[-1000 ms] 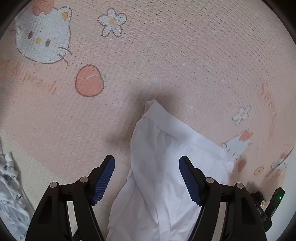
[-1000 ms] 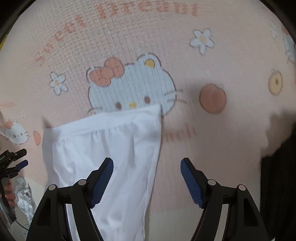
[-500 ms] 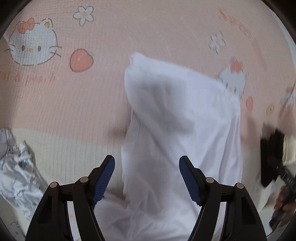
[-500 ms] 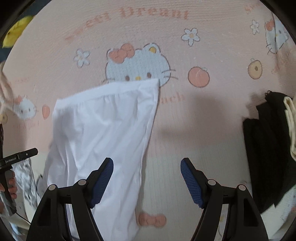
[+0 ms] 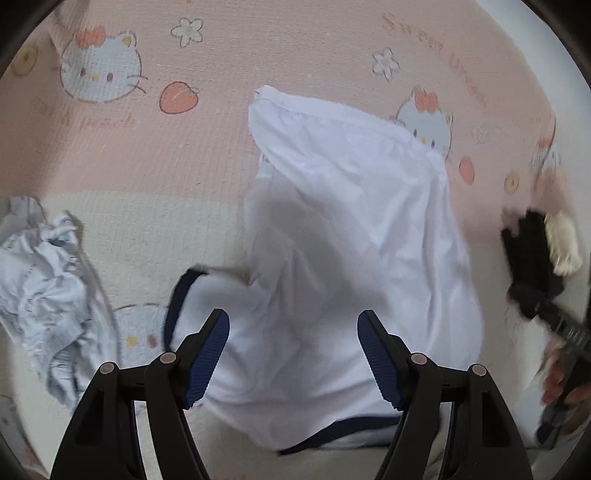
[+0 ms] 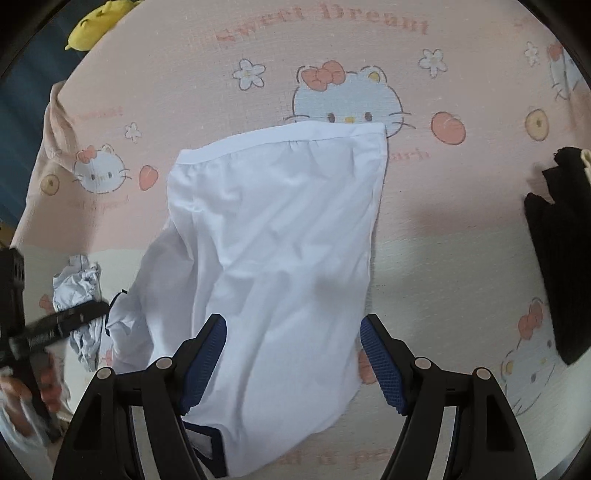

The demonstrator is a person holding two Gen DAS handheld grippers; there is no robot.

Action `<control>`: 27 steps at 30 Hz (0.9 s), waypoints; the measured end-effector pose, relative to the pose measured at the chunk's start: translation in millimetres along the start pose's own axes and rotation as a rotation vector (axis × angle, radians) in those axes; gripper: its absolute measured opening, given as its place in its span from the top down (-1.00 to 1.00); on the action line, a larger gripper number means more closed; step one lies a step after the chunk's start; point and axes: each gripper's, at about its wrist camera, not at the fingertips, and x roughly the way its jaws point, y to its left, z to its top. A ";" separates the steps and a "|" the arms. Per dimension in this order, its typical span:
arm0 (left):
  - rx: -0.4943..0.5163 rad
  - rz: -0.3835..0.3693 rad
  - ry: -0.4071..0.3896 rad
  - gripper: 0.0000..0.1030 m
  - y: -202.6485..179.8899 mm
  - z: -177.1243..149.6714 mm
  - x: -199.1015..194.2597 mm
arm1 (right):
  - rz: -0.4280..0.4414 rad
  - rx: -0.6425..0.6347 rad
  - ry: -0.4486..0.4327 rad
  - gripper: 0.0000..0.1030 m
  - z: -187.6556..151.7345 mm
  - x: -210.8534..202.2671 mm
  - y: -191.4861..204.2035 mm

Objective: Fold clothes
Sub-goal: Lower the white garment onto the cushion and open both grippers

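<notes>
On the pink cartoon-cat blanket (image 6: 461, 229) lies the white garment (image 6: 280, 240), spread flat with its gathered hem toward the far side and its dark-trimmed edge nearest the cameras. Above its near end the left hand-held gripper (image 5: 293, 354) hangs with jaws wide, nothing between them; the right hand-held gripper (image 6: 293, 358) hangs the same way, wide and empty. Only the right wrist view shows the yellow plush toy (image 6: 98, 24) beyond the blanket's far left edge, and the black folded clothes (image 6: 561, 251) plainly to the right of the garment. The left wrist view gives the crumpled pale blue cloth (image 5: 55, 295) left of the garment in fuller detail, and the garment's navy-edged sleeve (image 5: 184, 295) on that side.
</notes>
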 end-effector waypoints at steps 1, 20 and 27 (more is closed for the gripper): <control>0.005 0.010 -0.006 -0.36 2.0 -3.1 1.5 | -0.013 0.002 -0.014 -0.45 -1.8 -2.2 3.8; -0.103 -0.069 0.033 -0.36 26.1 -71.0 8.0 | -0.032 0.112 -0.087 -0.45 -70.5 -26.6 45.8; -0.060 0.012 0.016 -0.36 7.3 -89.4 22.1 | -0.042 0.012 -0.045 -0.45 -119.0 -11.6 45.0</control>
